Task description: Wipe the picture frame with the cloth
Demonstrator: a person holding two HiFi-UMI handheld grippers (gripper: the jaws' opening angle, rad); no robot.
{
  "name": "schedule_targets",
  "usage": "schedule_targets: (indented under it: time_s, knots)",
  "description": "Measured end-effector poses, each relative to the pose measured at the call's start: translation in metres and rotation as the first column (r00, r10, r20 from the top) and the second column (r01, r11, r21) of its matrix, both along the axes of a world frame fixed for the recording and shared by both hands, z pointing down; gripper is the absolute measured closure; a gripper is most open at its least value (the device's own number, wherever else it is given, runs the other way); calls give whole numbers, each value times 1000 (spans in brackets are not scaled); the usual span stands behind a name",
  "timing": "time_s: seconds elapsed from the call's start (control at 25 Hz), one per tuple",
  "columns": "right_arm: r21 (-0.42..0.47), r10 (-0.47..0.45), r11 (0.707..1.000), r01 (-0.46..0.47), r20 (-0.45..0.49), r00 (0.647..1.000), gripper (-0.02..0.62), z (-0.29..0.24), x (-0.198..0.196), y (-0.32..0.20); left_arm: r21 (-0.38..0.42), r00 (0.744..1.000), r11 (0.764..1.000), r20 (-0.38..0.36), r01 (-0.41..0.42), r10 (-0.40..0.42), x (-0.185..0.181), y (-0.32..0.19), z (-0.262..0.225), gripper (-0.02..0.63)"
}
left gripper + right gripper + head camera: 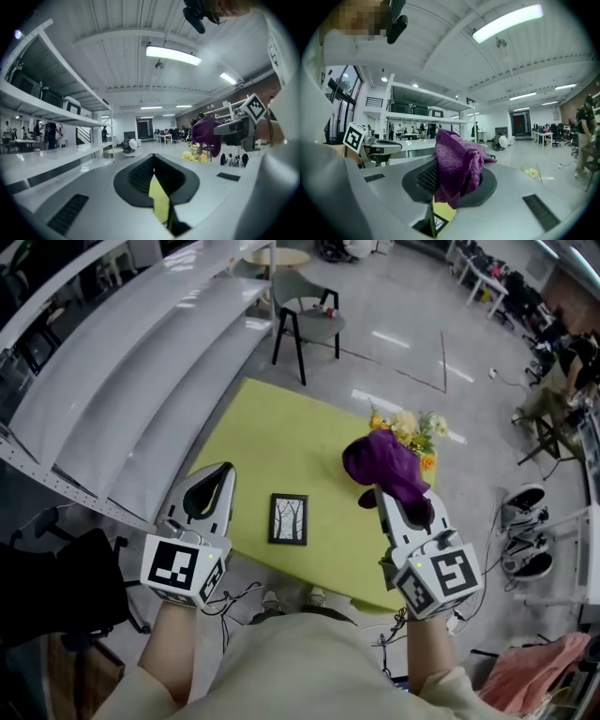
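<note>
Picture frame (288, 518): flat on green table (272, 442), between the two grippers, touched by neither.
Right gripper (382, 495): clamped on bunched purple cloth (384, 463), over table's right side.
Left gripper (223, 471): jaws apparently together, nothing held.
Flowers (409, 431): beyond cloth.

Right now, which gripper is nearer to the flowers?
Right. The right gripper, shut on the cloth, is close by the flowers; the left gripper is across the table.
</note>
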State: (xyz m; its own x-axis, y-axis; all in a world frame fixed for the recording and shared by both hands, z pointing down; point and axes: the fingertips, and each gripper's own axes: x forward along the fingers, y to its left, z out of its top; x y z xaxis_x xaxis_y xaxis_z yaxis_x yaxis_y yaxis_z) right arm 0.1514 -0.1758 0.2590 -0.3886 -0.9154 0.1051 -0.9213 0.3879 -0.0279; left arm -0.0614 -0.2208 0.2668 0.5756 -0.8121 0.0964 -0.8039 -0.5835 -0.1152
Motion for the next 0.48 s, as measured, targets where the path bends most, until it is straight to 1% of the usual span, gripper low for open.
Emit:
schedule_targets:
  time_s: [0.16, 0.24, 0.32, 0.4, 0.48]
  knots:
    - [66, -8, 998, 6, 33, 999, 529, -27, 1, 13, 83, 1000, 996, 14, -18, 17, 3, 16, -31, 598]
    - [84, -32, 996, 30, 23, 999, 528, -33, -2, 19, 113, 1000, 993, 9, -13, 12, 2, 24, -41, 598]
    - [95, -57, 994, 56, 2, 998, 529, -36, -4, 27, 136, 1000, 991, 20, -1, -2, 2, 32, -47, 598]
    - [102, -76, 992, 78, -19, 997, 529, -40, -6, 32, 152, 999, 988, 38, 16, -22, 2, 38, -51, 598]
    - [108, -86, 990, 89, -29, 996, 529, -41, -7, 34, 161, 998, 987, 42, 30, -37, 2, 40, -54, 598]
